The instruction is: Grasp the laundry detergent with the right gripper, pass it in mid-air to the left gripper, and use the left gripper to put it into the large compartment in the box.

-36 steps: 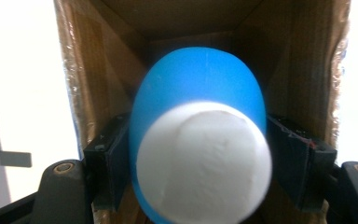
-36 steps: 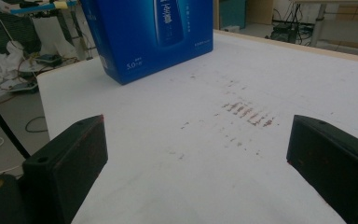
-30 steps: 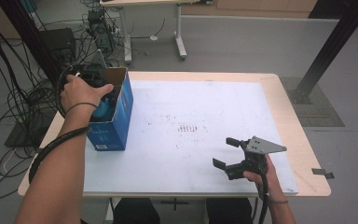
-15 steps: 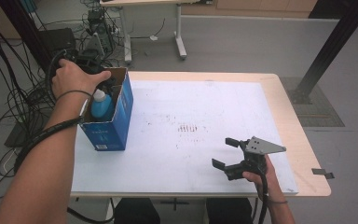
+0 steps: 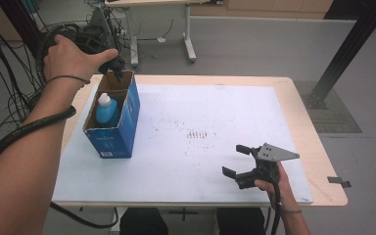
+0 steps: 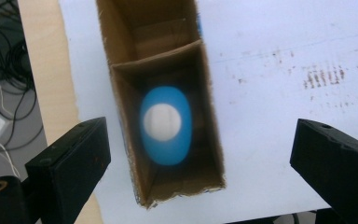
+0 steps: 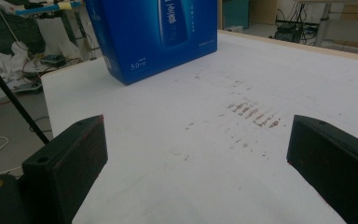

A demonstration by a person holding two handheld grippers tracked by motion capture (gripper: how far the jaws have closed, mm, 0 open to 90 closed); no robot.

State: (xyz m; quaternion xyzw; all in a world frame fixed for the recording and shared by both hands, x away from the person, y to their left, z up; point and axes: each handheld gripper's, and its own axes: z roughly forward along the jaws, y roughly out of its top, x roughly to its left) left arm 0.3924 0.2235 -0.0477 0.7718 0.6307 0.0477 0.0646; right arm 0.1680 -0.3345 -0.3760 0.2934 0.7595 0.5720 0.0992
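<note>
An open-topped blue cardboard box (image 5: 112, 134) stands on the left of the white table sheet (image 5: 215, 112). In its near compartment a blue bottle (image 5: 105, 108) with a white cap stands upright. My left gripper (image 5: 117, 68) hovers above the box's far end. Its jaws have just been opening and stand wide, nothing between them. From the left gripper view (image 6: 200, 144) I look straight down on the bottle (image 6: 164, 123) in the box (image 6: 121, 116). My right gripper (image 5: 235, 160) rests open near the front right, empty (image 7: 196, 158), facing the box (image 7: 154, 32).
Faint brown smudges (image 5: 200, 134) mark the sheet's middle. Bare wooden table edge (image 5: 323, 161) runs along the right. Cables (image 5: 0, 98) crowd the floor at left. Desk legs (image 5: 188, 34) stand behind, and a black post (image 5: 345, 54) rises at back right.
My left hand has lifted up out of the box, leaving the blue bottle standing inside, and its jaws have spread apart. The right gripper has stayed where it was.
</note>
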